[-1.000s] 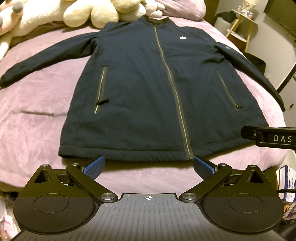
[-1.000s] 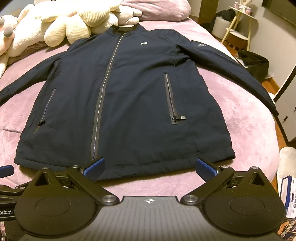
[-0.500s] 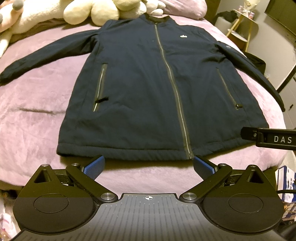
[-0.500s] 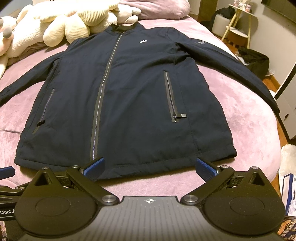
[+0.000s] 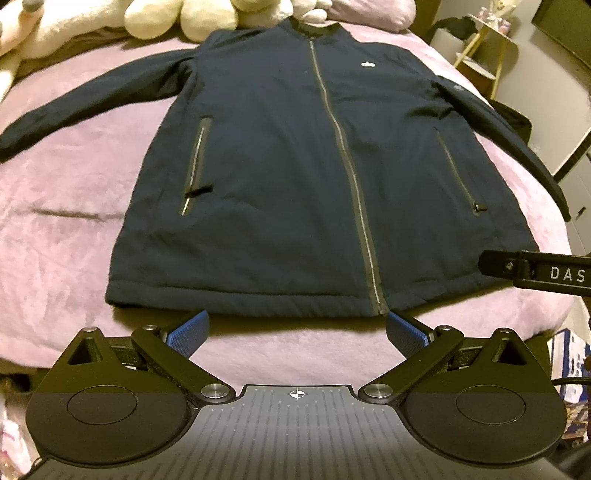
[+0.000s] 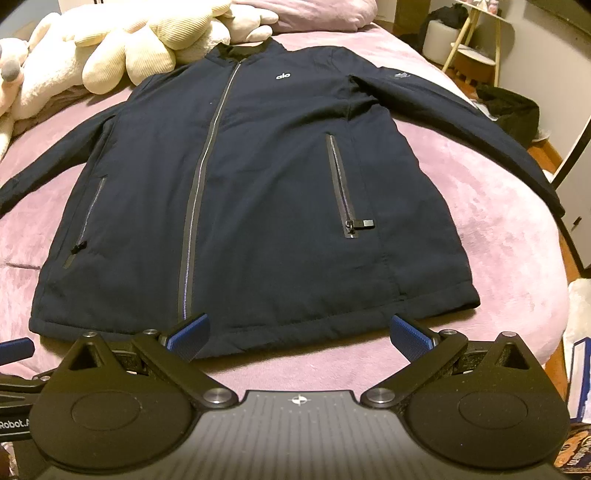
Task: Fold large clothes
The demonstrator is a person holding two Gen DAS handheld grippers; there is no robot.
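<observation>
left gripper [image 5: 297, 328]: jaws spread wide, nothing between the blue pads [image 5: 188, 332]; sits just short of the jacket hem, apart from it, roughly at the bottom end of the front zipper.
right gripper [image 6: 299, 330]: jaws spread wide, empty; left pad overlaps the hem in view, contact can't be told.
cross-view: right gripper body shows at the right edge of the left wrist view, over the hem's right corner; a blue tip of the left gripper shows at the left edge of the right wrist view.
jacket [image 5: 314, 177]: dark navy, flat, front up, zipped closed, hem toward the grippers, collar at the far end.
sleeves: both spread outward to the sides; right sleeve [image 6: 461, 122] runs to the bed edge.
pockets: two zip pockets; zip pull [image 6: 364, 223] on the right one lies sideways.
logo [image 6: 283, 76]: small white mark on the chest.
bed cover [image 5: 62, 221]: pink plush, under the whole jacket.
plush toys [image 6: 140, 48]: cream, just beyond the collar.
pillow [image 6: 314, 11]: pink, at the head of the bed.
</observation>
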